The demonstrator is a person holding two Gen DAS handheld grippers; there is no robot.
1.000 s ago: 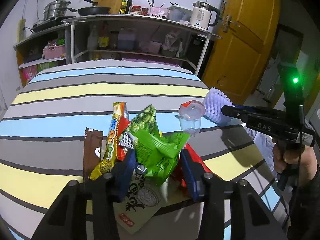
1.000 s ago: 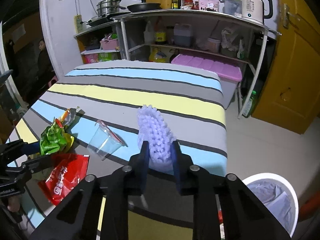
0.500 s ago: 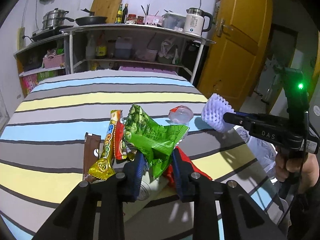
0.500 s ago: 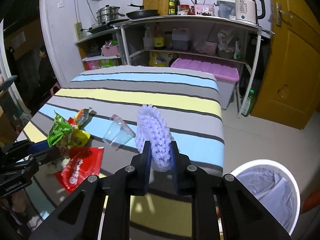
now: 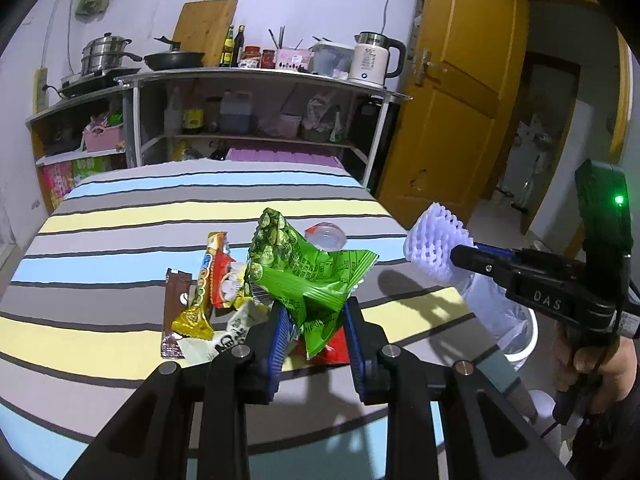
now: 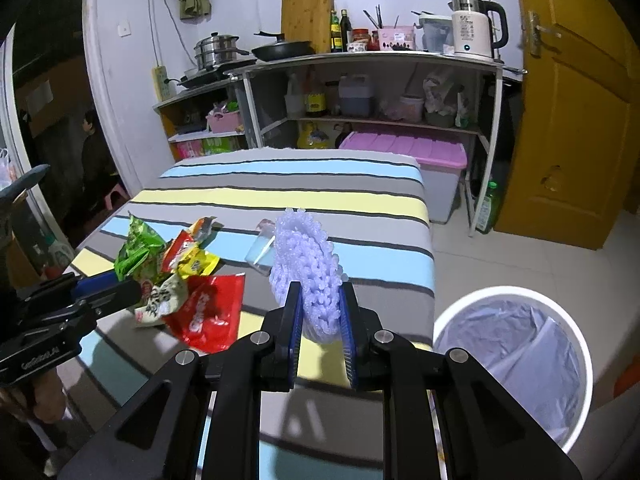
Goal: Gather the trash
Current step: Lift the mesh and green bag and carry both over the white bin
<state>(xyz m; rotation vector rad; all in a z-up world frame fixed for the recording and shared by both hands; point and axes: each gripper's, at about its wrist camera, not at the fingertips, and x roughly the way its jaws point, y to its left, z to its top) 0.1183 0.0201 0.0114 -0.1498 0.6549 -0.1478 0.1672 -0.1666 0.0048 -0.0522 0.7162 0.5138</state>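
Note:
My left gripper (image 5: 316, 312) is shut on a crumpled green snack bag (image 5: 308, 268), held just above a heap of wrappers on the striped table (image 5: 120, 220). In the heap lie a brown wrapper (image 5: 174, 300), an orange and yellow one (image 5: 200, 292), a white one (image 5: 236, 328) and a red bag (image 6: 208, 312). A clear plastic cup (image 6: 262, 248) lies on its side behind them. My right gripper (image 6: 320, 300) is shut on a pale purple foam fruit net (image 6: 304, 256), lifted near the table's right edge. A white bin (image 6: 500, 292) with a liner stands on the floor lower right.
Beyond the table's far end is a shelf unit (image 6: 372, 60) with pots, bottles and a kettle (image 6: 472, 28). A pink-lidded storage box (image 6: 404, 148) sits under it. A yellow door (image 6: 572, 120) is on the right, with tiled floor before it. A hand (image 5: 588, 360) holds the right gripper's handle.
The left jaws closed on the green bag and lifted it off the heap. The right gripper rose with the foam net and moved toward the table's right edge; the bin shows more.

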